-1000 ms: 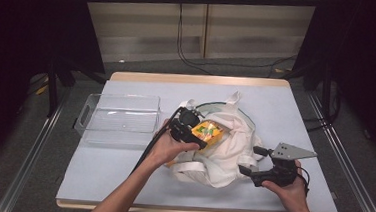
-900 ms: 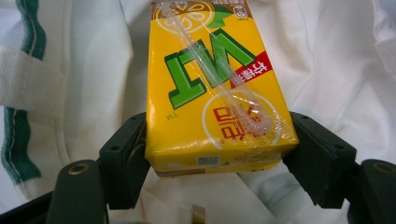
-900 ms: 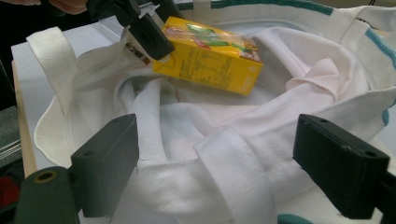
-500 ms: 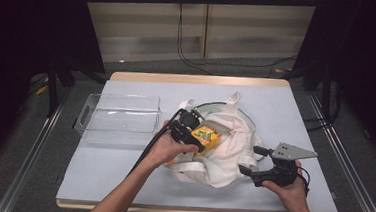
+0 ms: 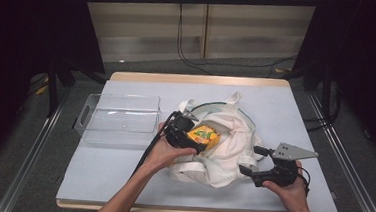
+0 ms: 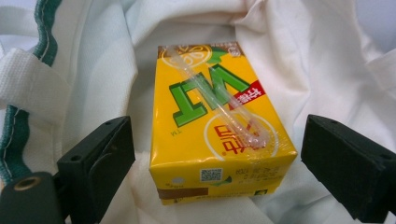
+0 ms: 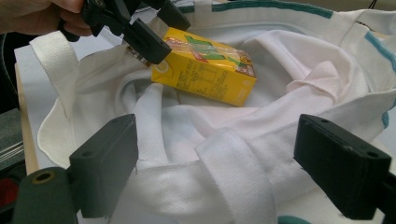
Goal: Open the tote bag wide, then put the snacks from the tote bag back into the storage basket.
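L gripper (image 6: 215, 163): jaws just opened wide, yellow juice box (image 6: 217, 126) between, not squeezed
R gripper (image 7: 215, 163): wide, over white bag (image 7: 187, 140)

A clear plastic bin (image 5: 120, 117) is seen resting on the pale blue tabletop (image 5: 300, 119), left of centre. Black cables (image 5: 190, 51) are draped across the grey floor behind the table.

Left claw (image 5: 194, 136) jaws just opened, standing wide; right claw (image 5: 253, 163) jaws spread, forearms low.
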A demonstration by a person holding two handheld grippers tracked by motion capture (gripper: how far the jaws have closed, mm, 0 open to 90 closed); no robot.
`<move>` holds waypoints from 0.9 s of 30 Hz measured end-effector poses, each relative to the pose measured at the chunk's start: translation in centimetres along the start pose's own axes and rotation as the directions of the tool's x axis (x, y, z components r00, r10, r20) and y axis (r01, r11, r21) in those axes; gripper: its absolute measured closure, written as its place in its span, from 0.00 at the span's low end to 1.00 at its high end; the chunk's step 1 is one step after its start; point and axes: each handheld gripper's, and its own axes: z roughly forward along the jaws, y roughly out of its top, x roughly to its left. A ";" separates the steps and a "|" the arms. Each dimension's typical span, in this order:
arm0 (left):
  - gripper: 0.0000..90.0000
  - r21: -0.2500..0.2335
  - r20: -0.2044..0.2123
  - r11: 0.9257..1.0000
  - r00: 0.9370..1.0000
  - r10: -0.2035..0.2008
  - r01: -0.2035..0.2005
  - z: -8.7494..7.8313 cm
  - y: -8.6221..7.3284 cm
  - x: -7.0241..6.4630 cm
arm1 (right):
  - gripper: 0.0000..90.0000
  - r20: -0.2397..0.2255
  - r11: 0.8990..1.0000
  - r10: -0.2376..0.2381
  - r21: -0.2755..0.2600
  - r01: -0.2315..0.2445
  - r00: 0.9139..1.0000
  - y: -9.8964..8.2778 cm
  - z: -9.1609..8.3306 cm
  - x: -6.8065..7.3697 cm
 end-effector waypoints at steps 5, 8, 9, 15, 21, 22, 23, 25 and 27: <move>0.11 -0.073 -0.023 0.997 1.000 0.018 -0.020 0.0 -1.1 -0.3 | 0.15 0.001 1.000 0.009 0.000 -0.009 1.000 0.0 0.0 -0.1; 0.10 -0.114 -0.023 0.992 0.999 0.046 -0.048 -0.1 -1.8 -0.3 | 0.15 -0.001 1.000 0.005 -0.002 -0.005 1.000 0.0 0.0 0.0; 0.11 -0.136 -0.022 0.990 0.999 0.040 -0.043 -0.1 -2.1 -0.4 | 0.15 0.001 1.000 0.003 0.000 -0.003 1.000 0.0 0.0 0.0; 0.12 -0.191 -0.025 0.980 0.998 0.058 -0.062 0.2 -3.2 -0.5 | 0.15 -0.001 1.000 0.006 -0.003 -0.006 1.000 0.0 0.1 -0.1; 0.13 -0.235 -0.025 0.970 0.998 0.054 -0.058 0.3 -4.0 -0.4 | 0.15 -0.004 1.000 0.006 -0.004 -0.006 1.000 0.1 0.1 0.0; 0.13 -0.240 -0.032 0.969 0.998 0.056 -0.062 0.3 -4.1 -0.4 | 0.15 -0.002 1.000 0.009 -0.006 -0.009 1.000 0.1 0.1 0.0; 0.13 -0.250 -0.028 0.967 0.999 0.046 -0.052 0.4 -4.2 -0.4 | 0.15 0.003 1.000 0.012 -0.006 -0.012 1.000 0.1 0.1 0.0; 0.13 -0.252 -0.027 0.966 0.998 0.058 -0.063 0.6 -4.4 -0.3 | 0.15 0.002 1.000 0.014 -0.010 -0.014 1.000 0.1 0.1 -0.1; 0.13 -0.266 -0.032 0.961 0.997 0.065 -0.071 0.6 -4.7 -0.3 | 0.15 0.002 1.000 0.016 -0.010 -0.016 1.000 0.1 0.1 -0.2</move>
